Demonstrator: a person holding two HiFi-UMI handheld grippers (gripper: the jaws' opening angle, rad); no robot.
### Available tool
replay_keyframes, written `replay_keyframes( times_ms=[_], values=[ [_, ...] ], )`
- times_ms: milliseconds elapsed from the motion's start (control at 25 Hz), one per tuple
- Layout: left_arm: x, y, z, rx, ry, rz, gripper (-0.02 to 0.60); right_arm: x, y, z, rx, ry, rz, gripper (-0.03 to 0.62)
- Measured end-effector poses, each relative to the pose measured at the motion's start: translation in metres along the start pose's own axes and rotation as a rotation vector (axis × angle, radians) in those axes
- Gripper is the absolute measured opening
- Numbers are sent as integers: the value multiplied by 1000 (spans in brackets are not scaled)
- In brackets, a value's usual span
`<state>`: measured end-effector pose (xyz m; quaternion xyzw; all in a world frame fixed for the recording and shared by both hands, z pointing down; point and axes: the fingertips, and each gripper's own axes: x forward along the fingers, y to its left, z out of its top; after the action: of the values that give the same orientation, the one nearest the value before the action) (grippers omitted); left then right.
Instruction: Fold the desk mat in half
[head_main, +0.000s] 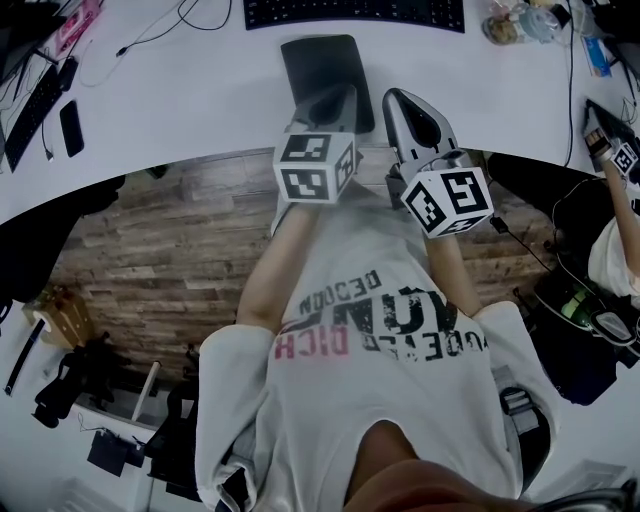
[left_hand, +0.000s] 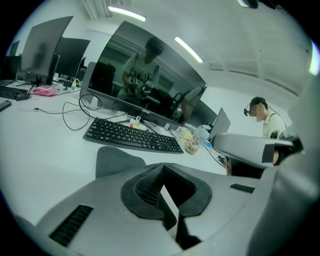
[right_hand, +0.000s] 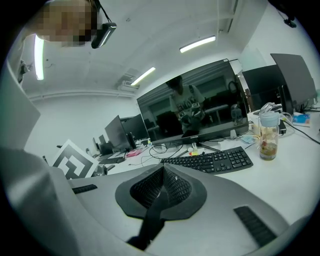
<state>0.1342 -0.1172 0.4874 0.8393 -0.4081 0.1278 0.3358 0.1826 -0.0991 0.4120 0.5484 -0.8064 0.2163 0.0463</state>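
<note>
Head view: desk mat (head_main: 315, 65) beneath left gripper (head_main: 335, 105), right gripper (head_main: 403, 105) just beside it, both closed.

A black keyboard (head_main: 355, 14) lies at the far side of the white desk (head_main: 180, 100), and behind it stands a wide dark monitor (left_hand: 145, 80). Just to the right of the keyboard stands a clear bottle (right_hand: 268, 135) with something pale inside. At the far left lie a black phone (head_main: 71, 128) and a pink thing (head_main: 78, 25). Near the desk edge, a wooden floor (head_main: 170, 250) shows. At the right is another person (left_hand: 272, 125).
</note>
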Motion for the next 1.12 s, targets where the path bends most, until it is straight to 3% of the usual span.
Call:
replay_keyframes(
  times_ms=[520, 1120],
  values=[
    [-42, 11, 72, 51, -188, 12, 3, 6, 18, 35, -54, -88, 9, -3],
    [-105, 33, 138, 163, -307, -41, 2, 23, 65, 78, -95, -187, -51, -3]
  ],
)
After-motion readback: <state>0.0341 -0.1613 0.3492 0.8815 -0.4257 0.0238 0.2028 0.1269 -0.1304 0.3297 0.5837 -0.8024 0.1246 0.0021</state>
